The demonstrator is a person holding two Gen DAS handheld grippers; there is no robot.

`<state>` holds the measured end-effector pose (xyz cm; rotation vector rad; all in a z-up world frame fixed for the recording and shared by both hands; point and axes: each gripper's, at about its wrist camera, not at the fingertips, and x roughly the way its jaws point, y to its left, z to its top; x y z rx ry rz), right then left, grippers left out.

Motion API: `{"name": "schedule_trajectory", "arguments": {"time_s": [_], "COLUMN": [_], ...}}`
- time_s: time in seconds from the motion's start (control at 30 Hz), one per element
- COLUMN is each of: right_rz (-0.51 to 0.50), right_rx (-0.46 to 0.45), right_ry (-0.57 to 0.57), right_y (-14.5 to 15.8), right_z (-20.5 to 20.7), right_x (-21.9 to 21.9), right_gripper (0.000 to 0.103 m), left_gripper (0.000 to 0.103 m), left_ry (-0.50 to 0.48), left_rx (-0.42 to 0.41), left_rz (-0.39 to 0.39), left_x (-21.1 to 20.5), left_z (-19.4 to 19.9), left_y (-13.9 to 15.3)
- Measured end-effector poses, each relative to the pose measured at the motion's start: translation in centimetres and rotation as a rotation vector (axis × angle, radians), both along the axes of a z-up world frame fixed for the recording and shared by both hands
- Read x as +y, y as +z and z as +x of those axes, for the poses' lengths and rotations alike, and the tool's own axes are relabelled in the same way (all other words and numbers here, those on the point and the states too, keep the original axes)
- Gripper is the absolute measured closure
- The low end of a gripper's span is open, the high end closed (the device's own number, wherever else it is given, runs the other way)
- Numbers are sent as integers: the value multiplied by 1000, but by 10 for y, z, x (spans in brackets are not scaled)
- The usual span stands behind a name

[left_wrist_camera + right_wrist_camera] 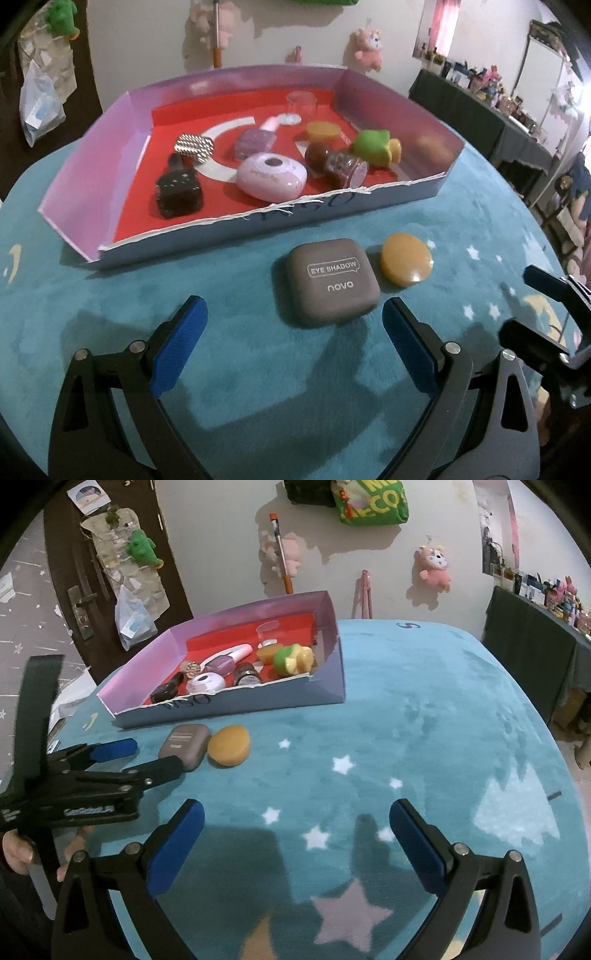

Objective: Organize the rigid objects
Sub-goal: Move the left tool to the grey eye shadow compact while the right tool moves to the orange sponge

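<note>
Left wrist view: closest to you are your left gripper's [291, 325] two blue-padded fingers [181, 347], spread wide and holding nothing, low over the teal star-patterned table [110, 295]. The grey eye shadow case [327, 282] lies flat just ahead of them, offset toward the right finger, whose tip sits just beside the case's near right corner. It is nearly square, so no long axis matters; I judge you need to shift right to centre it between the fingers before closing. Just beside it on the right lies an orange round disc [406, 264], near enough to get nudged. Beyond both sits the cardboard tray [258, 221] with its torn front wall, already holding a pink oval case [271, 177], a black bottle [179, 192], a green toy [373, 147] and other small items.

Right wrist view: your right gripper [295, 845] is likewise spread wide and empty, over bare table with white stars. The eye shadow case [184, 744] and disc [229, 751] lie well apart from it, ahead and to the left, with the left gripper [153, 757] right at the case. Your left hand is clearly nearer; the tray [236, 705] stands just behind the two pieces.
</note>
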<state>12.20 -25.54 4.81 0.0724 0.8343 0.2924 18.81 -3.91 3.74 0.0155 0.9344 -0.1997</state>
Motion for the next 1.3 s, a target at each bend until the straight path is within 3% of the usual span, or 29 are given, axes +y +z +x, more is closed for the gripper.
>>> {"name": "schedule_trajectory", "arguments": {"time_s": [0.37,0.6,0.73,0.87,1.1,1.3], "right_rz": [11,-25,-56,-64,-95,-131], "right_rx": [23,40,47,74,85,71], "right_ry": [-2,78,150,217,279,320], "right_y": [-2,-6,-9,-11,-16,-16], "right_z": [12,30,43,53,61,68], "right_x": [-6,16,31,41,50,61], "right_gripper": [0,0,1,9,14,23], "left_gripper": [5,5,6,6,7,22], "left_ry": [3,27,-18,-77,-112,-157], "left_rx": [-13,6,-15,-36,-35,-13], "left_rz": [50,59,116,152,149,132], "left_x": [6,32,26,16,12,7], "left_z": [6,2,-2,-2,6,15], "left_y": [-6,-5,-1,3,6,5]}}
